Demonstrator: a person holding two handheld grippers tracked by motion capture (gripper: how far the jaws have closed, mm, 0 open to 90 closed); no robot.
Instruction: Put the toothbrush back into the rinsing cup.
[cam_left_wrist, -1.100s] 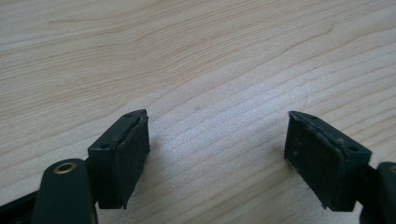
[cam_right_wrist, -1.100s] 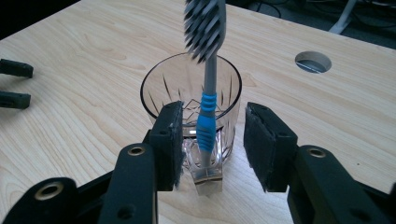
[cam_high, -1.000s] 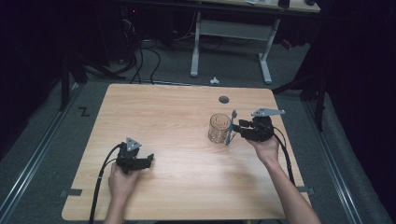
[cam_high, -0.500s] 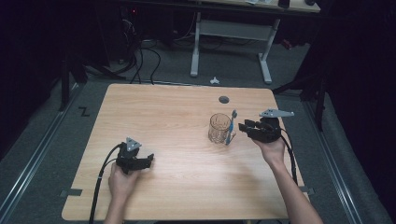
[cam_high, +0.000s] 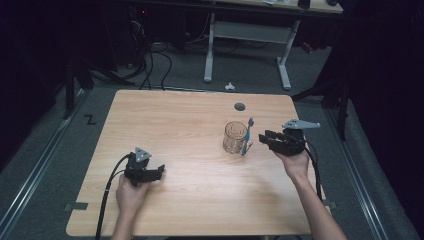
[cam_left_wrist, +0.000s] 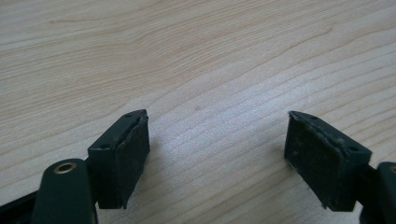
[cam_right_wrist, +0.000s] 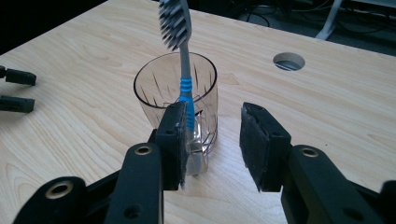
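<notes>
Underneath, pale wooden table (cam_high: 190, 125), dark room around; left gripper (cam_high: 159, 172) fingers apart, right gripper (cam_right_wrist: 212, 140) fingers apart beside toothbrush (cam_right_wrist: 183, 70).

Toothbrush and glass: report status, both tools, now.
Left tool open, resting on table, nothing between jaws. Right tool open, jaws just closing, beside glass. Toothbrush leaning upright against glass, outside it. Nothing in the way.

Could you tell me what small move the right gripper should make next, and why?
Probably draw the right gripper back a little further. Its jaws stand open with nothing pinched between them, and the toothbrush leans on the rim of the glass outside it, just ahead of the near pad; backing off avoids nudging either.
</notes>
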